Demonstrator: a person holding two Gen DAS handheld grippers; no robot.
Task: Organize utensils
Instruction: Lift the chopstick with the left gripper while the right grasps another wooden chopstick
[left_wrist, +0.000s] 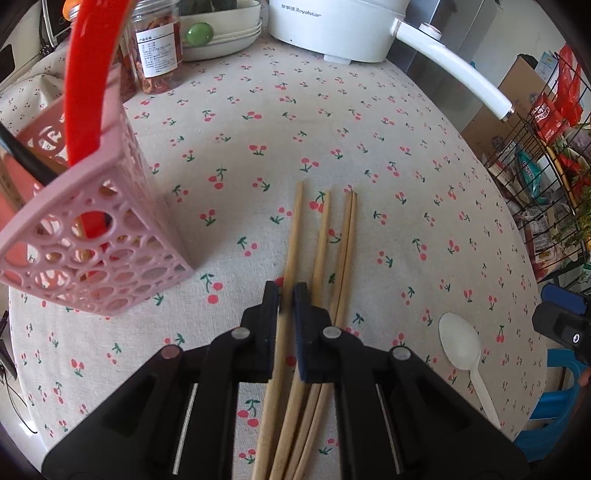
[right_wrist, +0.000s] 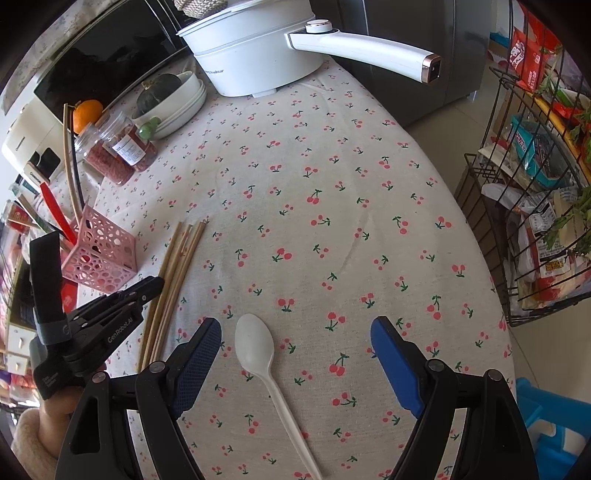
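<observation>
My left gripper (left_wrist: 286, 295) has its jaws clamped on the leftmost chopstick (left_wrist: 291, 243) at lower centre, while my right gripper (right_wrist: 295, 328) holds its jaws wide around the white spoon (right_wrist: 255, 345) on the tabletop (right_wrist: 332, 184).

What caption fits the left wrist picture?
Left gripper shut on one chopstick beside the pink holder on the cherry tablecloth.

I count four wooden chopsticks (left_wrist: 291, 258), one white plastic spoon (right_wrist: 258, 354), one pink holder (left_wrist: 92, 236), one white pot (right_wrist: 255, 51) and two jars (right_wrist: 118, 151).
</observation>
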